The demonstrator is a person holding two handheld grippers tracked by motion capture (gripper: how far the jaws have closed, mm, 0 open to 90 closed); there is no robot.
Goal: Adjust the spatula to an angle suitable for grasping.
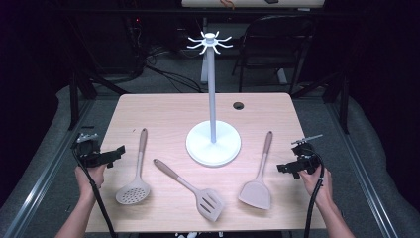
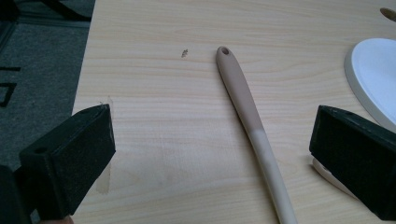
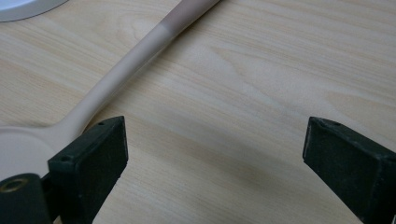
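Left hand-held gripper (image 1: pixel 118 151) is held at the desk's (image 1: pixel 163 106) left edge, jaws spread, nothing between them. Right hand-held gripper (image 1: pixel 281 168) is held at the right edge, jaws likewise spread and empty. Bare wood-grain laminate is seen along the far edge. White round-based stand (image 1: pixel 213 143) with hooked top is placed mid-desk. Three matte beige utensils are laid flat toward the near edge: perforated skimmer (image 1: pixel 133 191) left, slotted turner (image 1: pixel 210 203) centre, solid turner (image 1: pixel 256 193) right, all apart.
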